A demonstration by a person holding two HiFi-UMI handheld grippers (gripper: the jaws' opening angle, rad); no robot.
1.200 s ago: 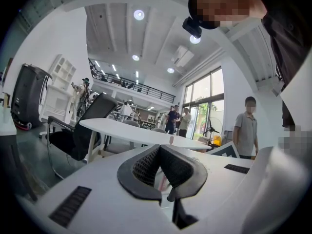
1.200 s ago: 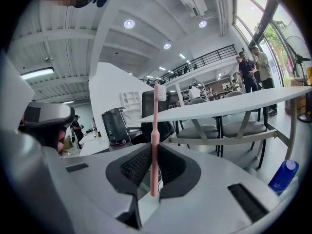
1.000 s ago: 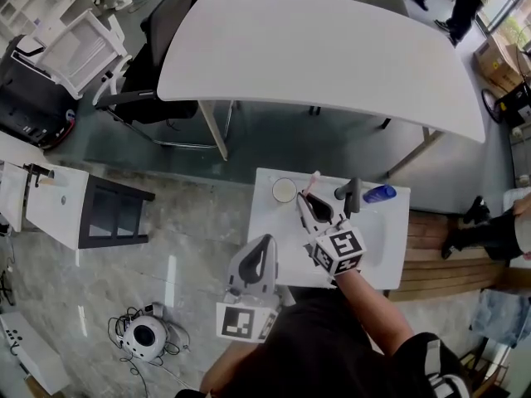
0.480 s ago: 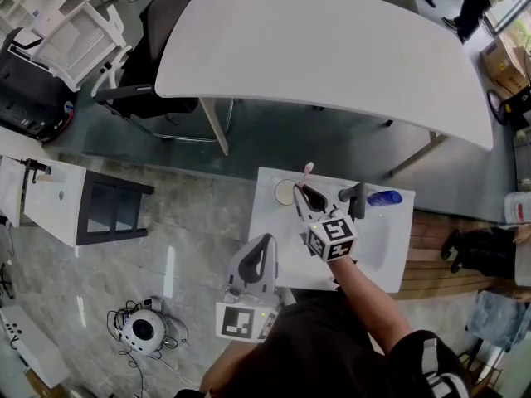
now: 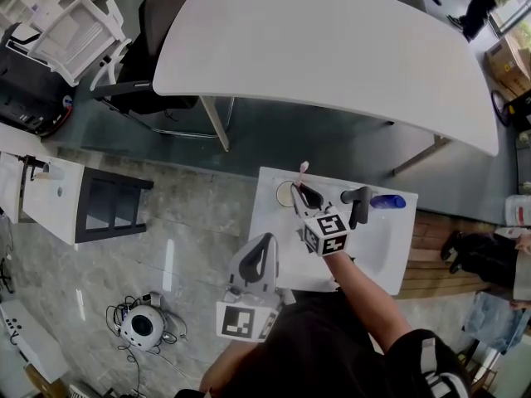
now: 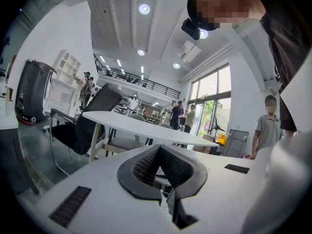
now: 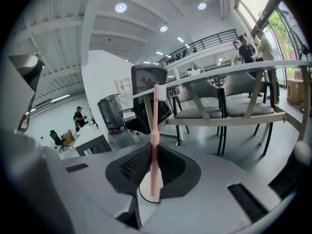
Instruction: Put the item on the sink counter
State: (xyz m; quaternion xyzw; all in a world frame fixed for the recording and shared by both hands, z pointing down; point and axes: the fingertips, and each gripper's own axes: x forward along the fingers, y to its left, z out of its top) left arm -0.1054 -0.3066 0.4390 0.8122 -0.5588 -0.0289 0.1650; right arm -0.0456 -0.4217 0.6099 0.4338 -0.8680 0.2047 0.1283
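In the head view my right gripper (image 5: 304, 196) is shut on a pink toothbrush (image 5: 303, 169), just above a white cup (image 5: 284, 194) at the back left of the white sink counter (image 5: 270, 243). In the right gripper view the toothbrush (image 7: 154, 130) stands upright between the pads of that gripper (image 7: 153, 167), and the cup (image 7: 145, 193) shows below its lower end. My left gripper (image 5: 262, 245) hangs over the counter's front left edge. In its own view the left gripper (image 6: 160, 165) has its pads together with nothing between them.
A dark faucet (image 5: 358, 201) and a blue bottle (image 5: 387, 201) stand at the back of the counter, right of the cup. A large white table (image 5: 332, 48) and a black chair (image 5: 158, 40) lie beyond. A white cabinet (image 5: 50, 197) stands at the left.
My right gripper has carried the toothbrush left and farther back, from near the faucet to over the cup. The left gripper has stayed in place.
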